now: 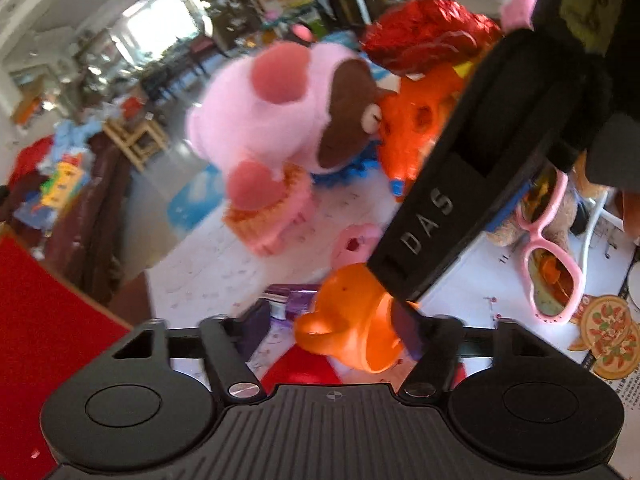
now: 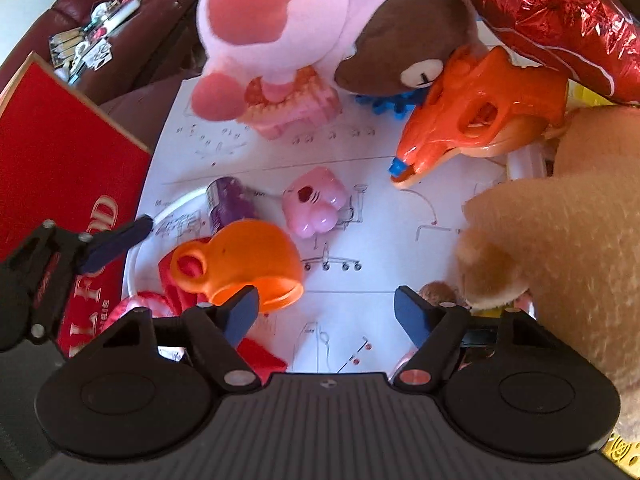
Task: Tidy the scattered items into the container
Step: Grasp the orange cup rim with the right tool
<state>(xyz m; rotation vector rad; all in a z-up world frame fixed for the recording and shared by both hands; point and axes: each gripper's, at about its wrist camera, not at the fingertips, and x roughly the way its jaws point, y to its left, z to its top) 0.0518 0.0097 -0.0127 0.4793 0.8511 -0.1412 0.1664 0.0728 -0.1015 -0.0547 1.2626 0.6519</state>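
An orange toy cup (image 2: 244, 264) lies on its side on the white printed table sheet (image 2: 360, 220); it also shows in the left wrist view (image 1: 352, 328). My left gripper (image 1: 332, 328) is open, with the cup against its right finger. It shows in the right wrist view (image 2: 100, 244) at the left. My right gripper (image 2: 324, 312) is open and empty just in front of the cup. A small pink toy (image 2: 316, 204) and a purple tube (image 2: 230, 202) lie behind the cup. A red box (image 2: 64, 168) stands at the left.
A pink and brown plush (image 2: 320, 28), an orange water pistol (image 2: 476, 108), a red foil balloon (image 2: 560, 24) and a tan plush (image 2: 560, 220) crowd the back and right. Pink sunglasses (image 1: 552, 256) lie at the right. The right gripper's black body (image 1: 460, 192) crosses the left wrist view.
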